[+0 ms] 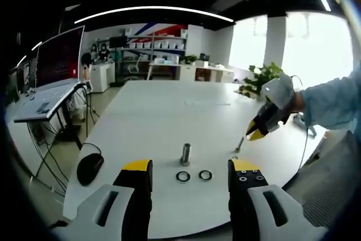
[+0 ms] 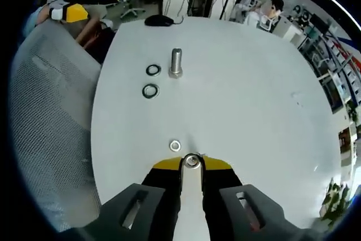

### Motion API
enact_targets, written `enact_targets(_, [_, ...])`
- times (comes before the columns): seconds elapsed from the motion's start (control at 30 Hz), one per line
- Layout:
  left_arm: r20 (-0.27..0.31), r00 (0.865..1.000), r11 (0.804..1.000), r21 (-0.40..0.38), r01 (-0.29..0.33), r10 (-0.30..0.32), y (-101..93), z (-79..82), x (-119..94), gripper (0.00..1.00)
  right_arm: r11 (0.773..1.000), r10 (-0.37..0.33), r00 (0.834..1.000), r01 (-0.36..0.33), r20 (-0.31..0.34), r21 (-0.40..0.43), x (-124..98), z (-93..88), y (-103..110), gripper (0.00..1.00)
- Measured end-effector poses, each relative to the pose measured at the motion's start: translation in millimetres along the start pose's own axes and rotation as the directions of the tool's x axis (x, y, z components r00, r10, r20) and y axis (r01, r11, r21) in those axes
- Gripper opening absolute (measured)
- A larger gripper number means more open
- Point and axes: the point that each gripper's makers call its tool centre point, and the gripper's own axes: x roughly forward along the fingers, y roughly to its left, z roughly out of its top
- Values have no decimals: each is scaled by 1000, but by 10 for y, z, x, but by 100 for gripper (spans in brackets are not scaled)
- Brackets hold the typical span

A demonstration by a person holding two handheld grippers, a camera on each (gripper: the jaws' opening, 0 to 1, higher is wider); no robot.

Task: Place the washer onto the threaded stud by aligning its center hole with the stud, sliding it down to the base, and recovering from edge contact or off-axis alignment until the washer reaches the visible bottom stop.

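Your right gripper (image 2: 192, 162) pinches a washer (image 2: 192, 161); your left gripper (image 1: 190, 174) is wide open, empty. Next, carry it to the far stud (image 2: 176, 62).

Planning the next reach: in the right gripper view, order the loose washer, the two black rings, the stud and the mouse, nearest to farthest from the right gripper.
1. Loose washer, just ahead of the right gripper.
2. Ring, ahead-left.
3. Ring and stud: too close to call.
4. Mouse, at the table's far edge.
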Motion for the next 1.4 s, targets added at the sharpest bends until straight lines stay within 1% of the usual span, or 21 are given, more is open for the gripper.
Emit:
enact_targets(0.23, [0,1000,1000,-1,-2,2,3,-3,-1,52,1000,-12,1000,12,-12,-7,46,-15,-31,14])
enact_targets(0.4, [0,1000,1000,-2,-2,2,3,-1,-3,52,999,-41,999,41,-7,-16,64,2,-80,14])
enact_targets(0.6, [1,1000,1000,-4,-3,3,4,0,-3,52,999,-34,999,34,-23,-14,104,-31,-75,14])
enact_targets(0.9, [-2,1000,1000,-4,-2,2,1,-6,-5,52,999,-33,999,32,-30,-14,160,-52,-73,14])
enact_targets(1.07, [-2,1000,1000,-5,-1,1,1,-7,-3,52,999,-39,999,39,-27,-13,172,-44,-97,14])
enact_targets(1.17, [-3,1000,1000,-5,-1,1,0,-8,-2,52,999,-32,999,32,-33,-10,187,-44,-97,14])
enact_targets(1.27, [-3,1000,1000,-6,-1,0,0,-7,-2,52,999,-30,999,29,-41,-27,209,-46,-93,14])
enact_targets(1.4, [-4,1000,1000,-6,-1,1,2,-9,-1,52,999,-28,999,28,-36,-17,220,-16,-114,14])
